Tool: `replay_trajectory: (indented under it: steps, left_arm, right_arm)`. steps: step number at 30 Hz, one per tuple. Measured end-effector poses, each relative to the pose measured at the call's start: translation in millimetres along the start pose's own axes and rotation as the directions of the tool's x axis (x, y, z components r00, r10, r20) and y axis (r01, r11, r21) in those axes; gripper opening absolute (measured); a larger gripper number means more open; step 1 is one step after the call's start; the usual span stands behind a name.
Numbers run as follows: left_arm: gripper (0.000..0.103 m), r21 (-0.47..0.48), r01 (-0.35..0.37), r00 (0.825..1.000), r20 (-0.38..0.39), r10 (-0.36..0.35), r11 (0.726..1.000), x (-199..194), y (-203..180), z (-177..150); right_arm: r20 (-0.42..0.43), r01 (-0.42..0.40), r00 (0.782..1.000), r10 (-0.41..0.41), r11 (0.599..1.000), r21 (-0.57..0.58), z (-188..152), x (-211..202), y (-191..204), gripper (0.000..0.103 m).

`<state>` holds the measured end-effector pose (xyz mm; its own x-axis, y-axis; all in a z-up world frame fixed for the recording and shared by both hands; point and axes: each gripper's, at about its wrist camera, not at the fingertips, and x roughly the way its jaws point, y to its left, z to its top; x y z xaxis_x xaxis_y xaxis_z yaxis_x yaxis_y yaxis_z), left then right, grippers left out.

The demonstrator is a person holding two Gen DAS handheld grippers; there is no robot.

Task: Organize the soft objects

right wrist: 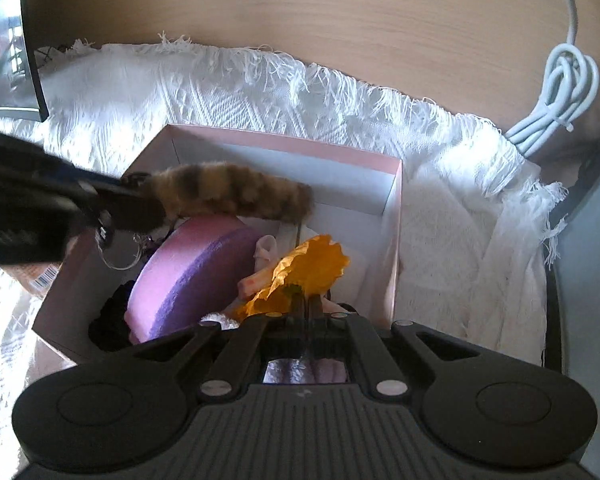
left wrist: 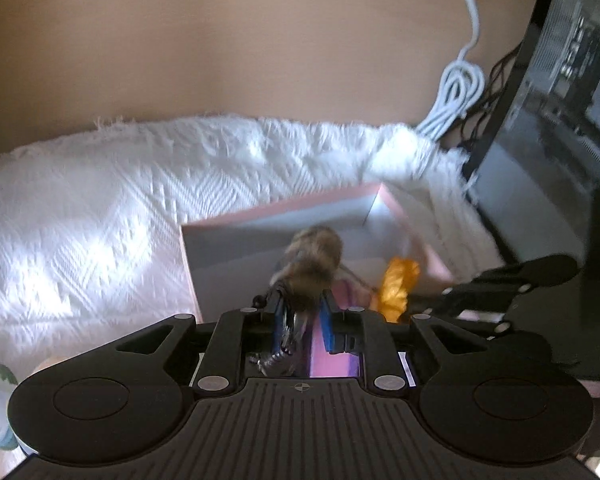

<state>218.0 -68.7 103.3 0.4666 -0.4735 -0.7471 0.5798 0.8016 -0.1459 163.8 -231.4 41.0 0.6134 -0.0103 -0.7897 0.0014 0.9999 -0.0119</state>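
My left gripper (left wrist: 300,300) is shut on a brown striped furry tail keychain (left wrist: 314,258) and holds it over the pink open box (left wrist: 260,216). In the right wrist view the tail (right wrist: 236,194) stretches across the box (right wrist: 396,216), and the left gripper (right wrist: 132,200) comes in from the left. My right gripper (right wrist: 308,304) is shut on the stem of an orange fabric flower (right wrist: 312,266), held inside the box; the flower also shows in the left wrist view (left wrist: 400,280). A pink and purple round sponge (right wrist: 188,268) leans in the box.
A white fringed blanket (right wrist: 260,84) covers the wooden table (right wrist: 300,8) under the box. A coiled white cable (right wrist: 560,92) lies at the back right. A dark monitor (left wrist: 540,120) stands to the right. A dark item (right wrist: 108,320) and pale cloth pieces lie in the box.
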Motion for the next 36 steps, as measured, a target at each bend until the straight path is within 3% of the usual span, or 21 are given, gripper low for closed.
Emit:
replay_trajectory:
  steps: [6,11,15,19,29,33,36]
  left_arm:
    - [0.021,-0.004,0.037,0.998,0.057,-0.036,0.999,-13.3,-5.6,6.1]
    - [0.021,0.045,-0.005,1.000,-0.021,0.006,0.999,10.3,-11.7,-0.6]
    - [0.021,0.072,-0.014,0.997,-0.075,0.020,0.997,25.8,-12.4,-6.4]
    - [0.021,0.062,-0.007,0.998,-0.061,0.011,0.998,22.6,-9.7,-5.8]
    - [0.021,-0.022,-0.031,0.995,0.090,0.033,0.999,-21.6,1.8,-5.1]
    - [0.021,-0.066,-0.055,0.979,0.193,0.067,0.996,-54.5,13.8,-13.5]
    - [0.021,-0.108,-0.028,0.972,0.231,0.053,0.994,-70.8,23.6,-23.2]
  right_arm:
    - [0.037,-0.017,0.999,0.017,1.000,-0.007,3.3,-17.3,-6.8,0.006]
    - [0.094,-0.032,0.995,0.032,0.999,-0.006,0.7,-43.5,-14.2,0.024]
    - [0.142,-0.032,0.989,0.030,0.999,0.013,3.5,-57.0,-20.0,0.026]
    - [0.150,-0.017,0.989,0.011,0.999,0.034,8.8,-54.1,-23.6,0.026]
    - [0.044,-0.006,0.999,0.004,0.998,0.058,-11.6,-33.5,-6.4,0.026]
    - [0.089,0.025,0.995,-0.033,0.996,0.087,-19.5,-52.6,-3.2,0.026]
    - [0.126,0.031,0.991,-0.046,0.992,0.121,-25.9,-71.9,-3.4,0.027]
